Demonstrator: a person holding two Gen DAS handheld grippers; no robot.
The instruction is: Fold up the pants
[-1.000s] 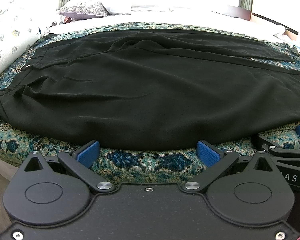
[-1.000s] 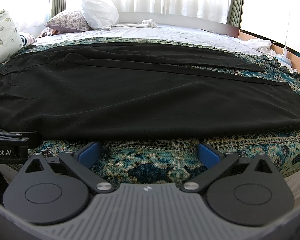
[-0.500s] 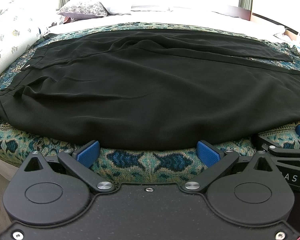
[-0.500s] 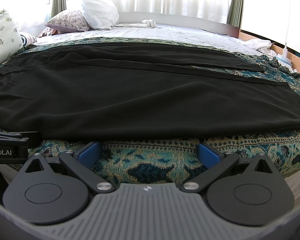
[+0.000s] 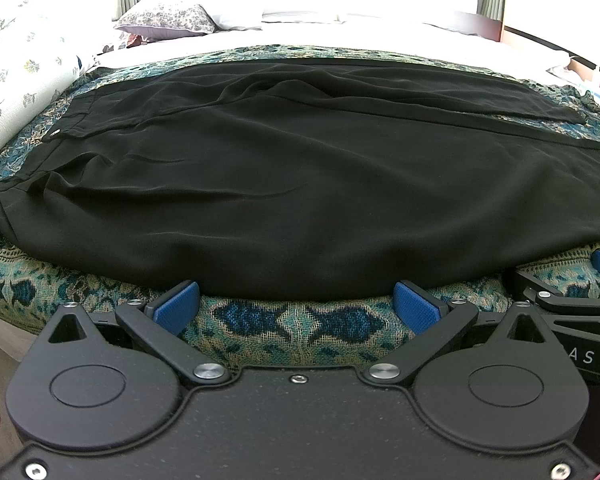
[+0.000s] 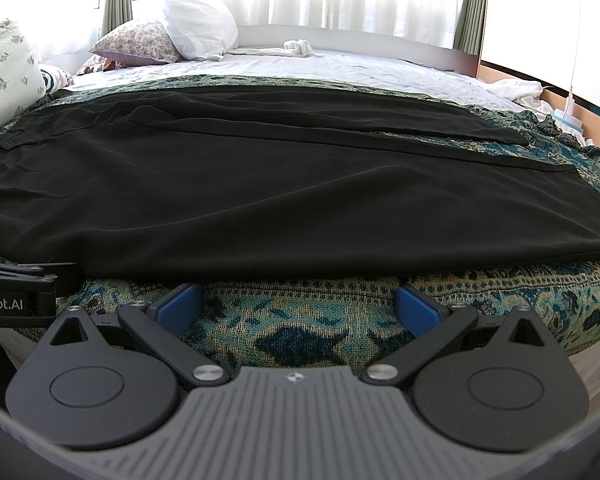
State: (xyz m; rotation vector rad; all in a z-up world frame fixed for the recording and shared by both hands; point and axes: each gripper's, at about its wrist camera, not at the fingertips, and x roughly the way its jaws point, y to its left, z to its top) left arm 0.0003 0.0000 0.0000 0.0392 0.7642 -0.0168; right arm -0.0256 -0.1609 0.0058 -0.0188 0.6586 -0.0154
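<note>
Black pants point(image 5: 300, 184) lie spread flat across the patterned blanket, waistband to the left, legs running right; they also show in the right wrist view point(image 6: 284, 200). My left gripper point(image 5: 298, 307) is open, its blue pads just short of the pants' near edge, at the hip part. My right gripper point(image 6: 300, 307) is open, just short of the near edge at the leg part. Each gripper's side shows at the edge of the other's view. Neither holds cloth.
The pants rest on a teal patterned blanket point(image 6: 300, 328) on a bed with a white sheet point(image 6: 360, 68). Pillows point(image 6: 196, 28) lie at the far left. A floral cushion point(image 5: 16, 80) stands at the left. White cloth point(image 6: 516, 88) lies far right.
</note>
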